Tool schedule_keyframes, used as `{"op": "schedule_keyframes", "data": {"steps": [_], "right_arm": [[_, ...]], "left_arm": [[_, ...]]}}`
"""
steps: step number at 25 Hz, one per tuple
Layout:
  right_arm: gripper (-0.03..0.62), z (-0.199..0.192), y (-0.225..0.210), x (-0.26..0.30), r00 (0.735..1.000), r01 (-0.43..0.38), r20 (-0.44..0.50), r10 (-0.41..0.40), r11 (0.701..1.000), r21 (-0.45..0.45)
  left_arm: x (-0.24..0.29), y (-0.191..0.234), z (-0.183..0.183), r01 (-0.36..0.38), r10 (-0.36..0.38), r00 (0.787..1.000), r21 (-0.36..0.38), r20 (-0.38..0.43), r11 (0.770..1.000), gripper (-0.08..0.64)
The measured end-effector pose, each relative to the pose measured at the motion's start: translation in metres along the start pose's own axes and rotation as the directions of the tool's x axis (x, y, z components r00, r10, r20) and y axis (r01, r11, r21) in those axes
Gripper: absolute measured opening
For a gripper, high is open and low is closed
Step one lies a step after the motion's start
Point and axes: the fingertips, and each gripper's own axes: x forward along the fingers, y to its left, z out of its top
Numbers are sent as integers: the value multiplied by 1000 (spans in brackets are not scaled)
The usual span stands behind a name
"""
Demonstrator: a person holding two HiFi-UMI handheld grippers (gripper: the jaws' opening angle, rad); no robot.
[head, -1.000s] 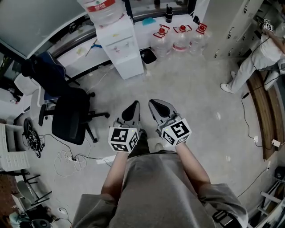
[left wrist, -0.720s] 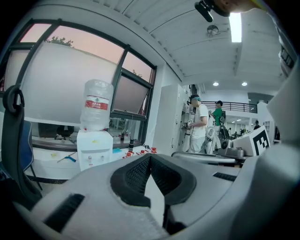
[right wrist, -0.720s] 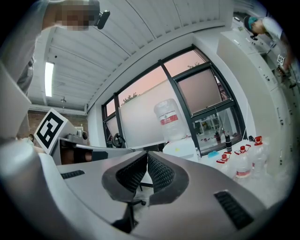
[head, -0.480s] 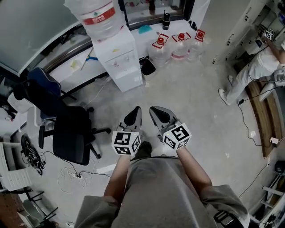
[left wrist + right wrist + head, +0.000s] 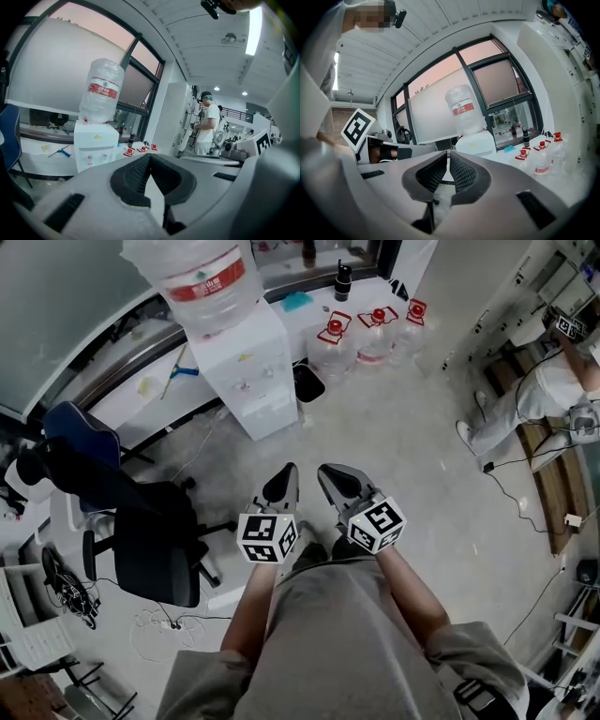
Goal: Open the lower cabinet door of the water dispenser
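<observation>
We have closed in on the water dispenser [image 5: 246, 367] over the past second: it now sits larger and nearer in the head view, and both grippers have come forward side by side. There the left gripper [image 5: 289, 468] and right gripper [image 5: 324, 468] point over bare floor, well apart from the machine's lower cabinet door [image 5: 272, 416], which looks closed. A large bottle [image 5: 199, 277] tops the dispenser. An office chair [image 5: 155, 535] stands to its left and spare bottles [image 5: 375, 334] to its right. In the left gripper view our jaws meet at the tips and hold nothing, with the dispenser ahead to the left. In the right gripper view the jaws are likewise pressed together and empty, the dispenser just beyond them.
</observation>
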Motion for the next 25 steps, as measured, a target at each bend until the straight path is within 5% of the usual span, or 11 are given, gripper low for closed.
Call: {"op": "schedule_keyframes", "data": {"steps": [12,25], "right_arm": [[12,-5,-66,49,999,50,-18,-49,997,55],[12,-11,-183,137,996,42,-90,-29,988,149]], "left_arm": [[68,28,-6,42,-41,995,5,-86,999,6],[202,80,-2,22,-28,981,-31,-193,999,6]]}}
